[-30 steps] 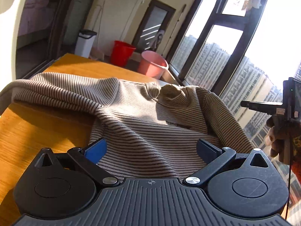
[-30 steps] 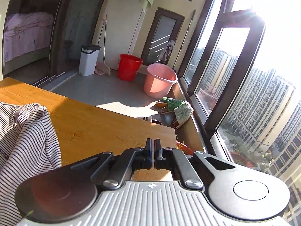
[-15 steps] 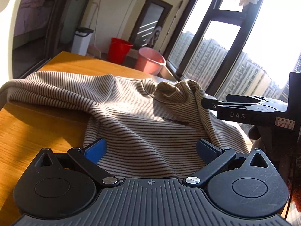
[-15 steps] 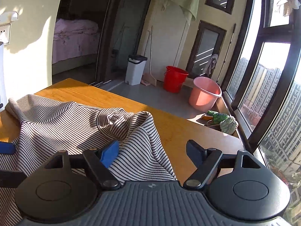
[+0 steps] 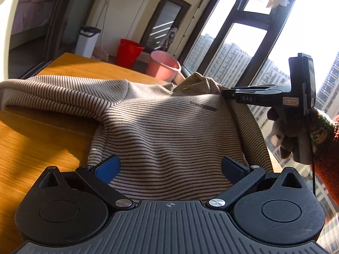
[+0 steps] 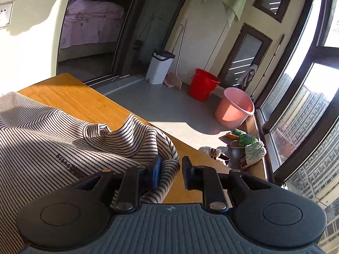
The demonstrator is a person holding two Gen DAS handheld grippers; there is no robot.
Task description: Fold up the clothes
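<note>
Right wrist: pink bucket [image 6: 234, 111] visibly empty

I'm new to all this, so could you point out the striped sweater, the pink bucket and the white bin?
striped sweater [image 5: 169, 127]: left wrist view, on its chest below the printed label.
pink bucket [image 6: 233, 111]: right wrist view, on its outer wall.
white bin [image 6: 157, 67]: right wrist view, on its front.

The sweater [image 5: 169, 127] lies on the table [image 5: 42, 144], with two buckets [image 6: 233, 110] on the floor beyond.
</note>
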